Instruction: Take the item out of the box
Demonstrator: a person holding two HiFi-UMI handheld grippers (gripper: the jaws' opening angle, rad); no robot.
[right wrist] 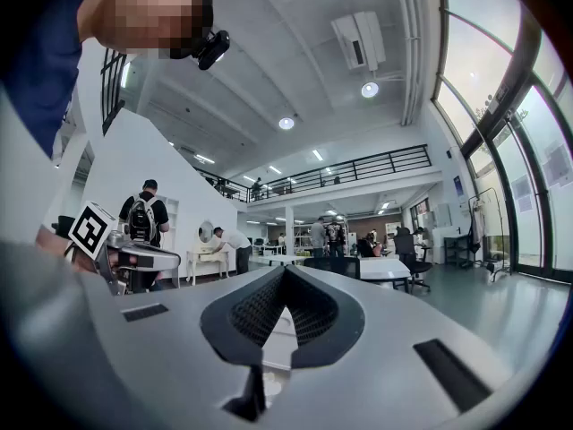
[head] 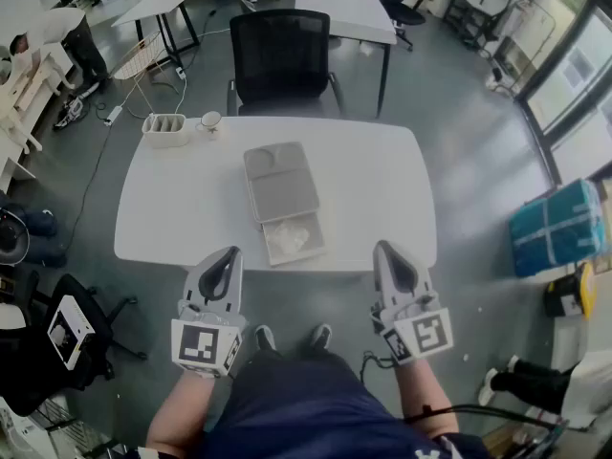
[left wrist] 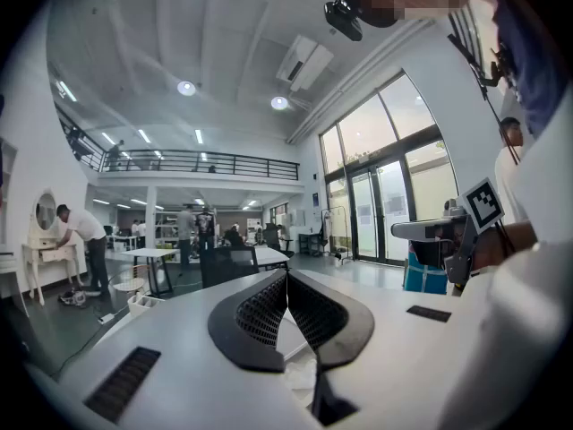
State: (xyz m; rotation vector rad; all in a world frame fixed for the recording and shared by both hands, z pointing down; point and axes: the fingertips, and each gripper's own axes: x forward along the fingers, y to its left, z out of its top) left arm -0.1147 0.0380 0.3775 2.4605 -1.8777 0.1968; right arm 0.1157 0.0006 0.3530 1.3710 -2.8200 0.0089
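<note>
Fingers (left wrist: 255, 316) on the left gripper (head: 231, 252) and right gripper (head: 382, 247) are pressing together, gripping nothing, hanging by the surface (head: 382, 189); the white item (head: 292, 240) is lying in the open box (head: 280, 185), ready for grabbing.

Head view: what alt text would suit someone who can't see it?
A person holds the left gripper and right gripper, both shut and empty, before a white table. On it lies a flat grey box, open at its near end, with a white item inside. A black chair stands behind.

Two tongs (head: 232, 252) (head: 383, 248), one box (head: 280, 182), one cup (head: 210, 120), one white tray (head: 165, 130).
</note>
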